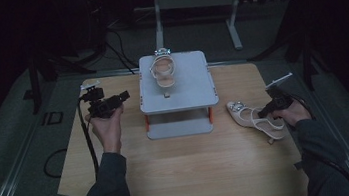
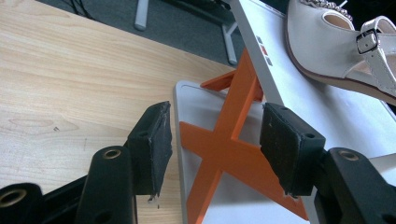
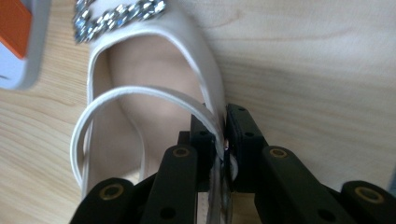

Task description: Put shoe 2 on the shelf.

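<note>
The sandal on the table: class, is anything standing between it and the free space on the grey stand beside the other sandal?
Nothing visible does. The right tool grips the sandal by its side edge; bare tabletop separates it from the stand, whose front half is free below the other sandal.

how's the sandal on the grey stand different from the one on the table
The sandal on the stand sits raised on the grey stand, toe toward the person; the sandal on the table lies on the wooden table, toe toward the stand. The first is untouched, while the right hand-held gripper pinches the second's side edge. Both are cream strappy heels with jewelled trim, apparently a pair.
</note>
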`<state>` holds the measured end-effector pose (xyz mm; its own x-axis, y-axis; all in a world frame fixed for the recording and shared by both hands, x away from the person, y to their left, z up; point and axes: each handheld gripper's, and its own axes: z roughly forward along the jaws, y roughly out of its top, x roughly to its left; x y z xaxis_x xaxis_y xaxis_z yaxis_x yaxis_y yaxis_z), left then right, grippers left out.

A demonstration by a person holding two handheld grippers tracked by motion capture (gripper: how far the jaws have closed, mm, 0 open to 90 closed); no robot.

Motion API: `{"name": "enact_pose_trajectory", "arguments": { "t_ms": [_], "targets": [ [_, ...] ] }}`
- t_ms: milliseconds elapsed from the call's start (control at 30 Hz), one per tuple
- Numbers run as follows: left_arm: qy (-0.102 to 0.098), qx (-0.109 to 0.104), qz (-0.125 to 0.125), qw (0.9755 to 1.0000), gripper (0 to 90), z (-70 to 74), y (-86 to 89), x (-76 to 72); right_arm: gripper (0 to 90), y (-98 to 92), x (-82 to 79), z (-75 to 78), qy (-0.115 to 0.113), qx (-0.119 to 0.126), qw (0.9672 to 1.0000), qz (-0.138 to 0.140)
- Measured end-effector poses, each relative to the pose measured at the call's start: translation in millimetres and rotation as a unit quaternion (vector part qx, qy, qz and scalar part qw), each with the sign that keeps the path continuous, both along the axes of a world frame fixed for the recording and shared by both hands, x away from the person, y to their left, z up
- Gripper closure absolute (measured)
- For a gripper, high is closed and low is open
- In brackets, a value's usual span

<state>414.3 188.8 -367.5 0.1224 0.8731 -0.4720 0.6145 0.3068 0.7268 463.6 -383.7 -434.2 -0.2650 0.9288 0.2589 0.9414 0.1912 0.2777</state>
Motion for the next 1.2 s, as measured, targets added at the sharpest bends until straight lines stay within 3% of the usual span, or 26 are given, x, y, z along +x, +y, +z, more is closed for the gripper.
{"name": "enact_pose_trajectory", "arguments": {
  "t_ms": [100, 300, 433, 500, 700, 1000, 1200],
  "targets": [
    [0.000, 0.002, 0.001, 1.0000, 43.9, 0.0, 1.6, -0.9, 82.6, -3.8, -3.1, -2.4, 0.011, 0.033, 0.9990, -0.030],
    [-0.002, 0.002, 0.003, 1.0000, 43.9, 0.2, 6.5, -3.2, 82.7, -11.5, -8.9, -7.6, 0.017, 0.079, 0.9930, -0.086],
    [-0.002, 0.002, 0.004, 1.0000, 43.9, -0.5, 7.6, -4.1, 82.6, -14.7, -12.4, -10.2, 0.016, 0.099, 0.9898, -0.101],
    [-0.003, 0.002, 0.004, 1.0000, 43.9, -0.5, 8.4, -4.6, 82.6, -17.2, -15.8, -11.7, 0.021, 0.114, 0.9860, -0.120],
    [-0.004, 0.003, 0.004, 1.0000, 43.9, 0.0, 8.4, -6.0, 82.6, -17.8, -19.9, -11.3, 0.021, 0.145, 0.9799, -0.136],
    [-0.004, 0.003, 0.005, 1.0000, 43.9, -1.9, 8.7, -6.4, 82.5, -17.3, -18.9, 1.4, 0.004, 0.193, 0.9645, -0.180],
    [-0.005, 0.001, 0.005, 1.0000, 43.9, -1.4, 7.7, -6.5, 82.5, -12.1, -17.5, 17.1, -0.023, 0.200, 0.9603, -0.193]
  ]
}}
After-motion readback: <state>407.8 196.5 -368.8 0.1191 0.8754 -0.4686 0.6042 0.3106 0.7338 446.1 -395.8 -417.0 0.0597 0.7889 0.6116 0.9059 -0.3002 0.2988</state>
